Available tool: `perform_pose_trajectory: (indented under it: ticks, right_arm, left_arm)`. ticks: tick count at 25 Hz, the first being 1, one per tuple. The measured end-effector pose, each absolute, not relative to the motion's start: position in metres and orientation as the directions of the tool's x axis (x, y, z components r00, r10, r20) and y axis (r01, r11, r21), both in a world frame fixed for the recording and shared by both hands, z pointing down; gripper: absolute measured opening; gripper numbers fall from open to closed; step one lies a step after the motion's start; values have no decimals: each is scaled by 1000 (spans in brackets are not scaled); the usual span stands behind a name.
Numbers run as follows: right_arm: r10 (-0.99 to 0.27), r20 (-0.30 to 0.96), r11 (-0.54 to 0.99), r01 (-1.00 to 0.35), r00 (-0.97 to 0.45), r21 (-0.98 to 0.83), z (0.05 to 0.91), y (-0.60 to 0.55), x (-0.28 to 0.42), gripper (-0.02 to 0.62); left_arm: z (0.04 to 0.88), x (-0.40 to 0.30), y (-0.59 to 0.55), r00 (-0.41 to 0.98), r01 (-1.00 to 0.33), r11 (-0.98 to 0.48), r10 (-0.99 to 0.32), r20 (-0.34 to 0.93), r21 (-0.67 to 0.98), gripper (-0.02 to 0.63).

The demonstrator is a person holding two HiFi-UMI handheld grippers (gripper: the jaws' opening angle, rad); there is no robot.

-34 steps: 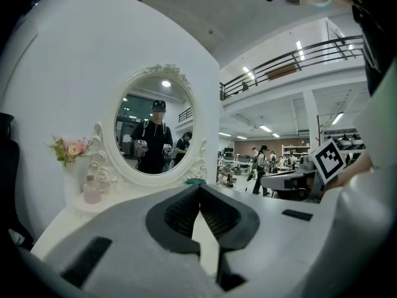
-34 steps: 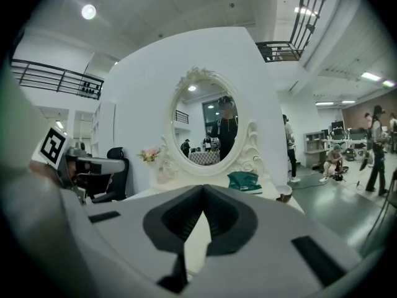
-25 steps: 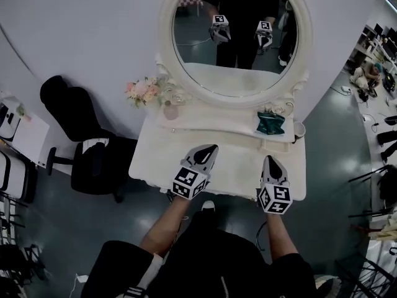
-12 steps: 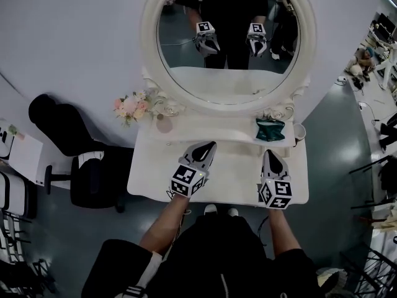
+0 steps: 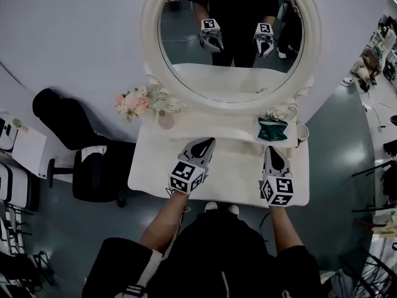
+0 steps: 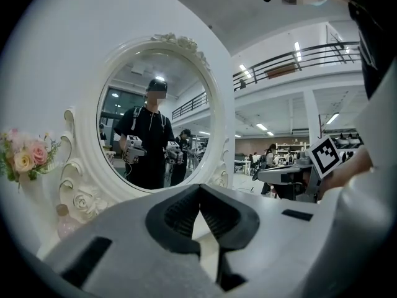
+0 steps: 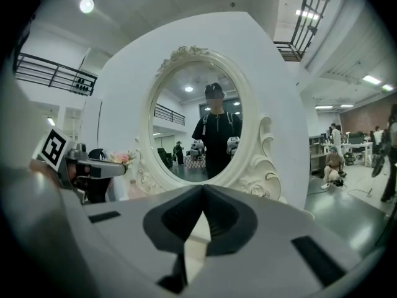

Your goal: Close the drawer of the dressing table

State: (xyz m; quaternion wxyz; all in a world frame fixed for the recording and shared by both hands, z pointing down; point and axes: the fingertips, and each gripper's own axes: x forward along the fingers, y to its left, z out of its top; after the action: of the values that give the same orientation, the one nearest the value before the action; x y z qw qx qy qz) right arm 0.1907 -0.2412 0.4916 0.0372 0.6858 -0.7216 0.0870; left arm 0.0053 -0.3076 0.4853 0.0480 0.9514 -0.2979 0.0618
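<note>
Basically, the drawer can't be picked out in any view. The dressing table [image 5: 149, 166] stands against the far wall straight ahead of the person. From the head view its near edge is all that shows of the front, and part of that edge is covered by the two marker cubes. Whether a drawer front sits flush below it I can't tell.

Both gripper views look over their own bodies at the oval mirror [image 5: 229, 42] and cut off everything below tabletop level. The mirror shows the person's reflection holding both grippers, small and dim.

Left gripper [image 5: 206, 143]: over the near-middle of the tabletop, pointing far and slightly right. In its own view [image 6: 200, 188] the jaws are pressed together with nothing between them. Only a sliver of white surface shows behind the tips. Contact with the tabletop can't be judged.

Right gripper [image 5: 272, 149]: over the near-right of the tabletop, pointing far. Its own view [image 7: 203, 190] shows the same thing, jaws pressed together and empty.

On the far side of the tabletop: flowers [image 5: 133, 101] at far left, a teal item [image 5: 272, 129] at far right, too crumpled to identify, and a cup [image 5: 302, 132] just right of it. A black chair [image 5: 80, 148] stands left of the table.
</note>
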Motion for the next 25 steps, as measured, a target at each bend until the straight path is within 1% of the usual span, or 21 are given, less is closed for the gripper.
perform_pose_trajectory:
  ticks: [6, 12, 16, 18, 20, 21, 22, 23, 25]
  right_arm:
    - [-976, 210, 35, -996, -52, -84, 508, -237, 201, -2]
    - [-959, 279, 8, -992, -44, -127, 551, -214, 206, -2]
    - [-953, 301, -1, -989, -44, -150, 572, -209, 206, 2]
    - [-948, 319, -27, -988, -23, -152, 585, -204, 212, 2]
    - [-930, 368, -64, -988, 9, -137, 604, -198, 222, 7]
    - [-917, 399, -81, -988, 22, -133, 614, -195, 229, 44]
    - [-904, 427, -96, -986, 29, -135, 625, -192, 236, 66]
    - [-892, 451, -109, -984, 34, -142, 635, -189, 242, 74]
    - [-867, 497, -132, -980, 41, -148, 654, -184, 256, 110]
  left_arm:
    - [499, 22, -304, 828, -552, -831, -536, 165, 71, 5]
    - [540, 40, -283, 841, -522, -847, -489, 234, 106, 5]
    - [553, 46, -278, 845, -514, -848, -475, 247, 130, 5]
    - [559, 49, -274, 845, -512, -848, -469, 256, 137, 5]
    - [563, 51, -270, 845, -510, -849, -463, 266, 142, 5]
    - [566, 52, -269, 845, -509, -849, -461, 270, 145, 5]
    - [568, 53, -267, 846, -507, -849, -458, 275, 148, 5]
    - [571, 55, -266, 846, -505, -850, -454, 280, 150, 5]
    - [575, 58, -264, 846, -502, -851, -447, 289, 153, 5]
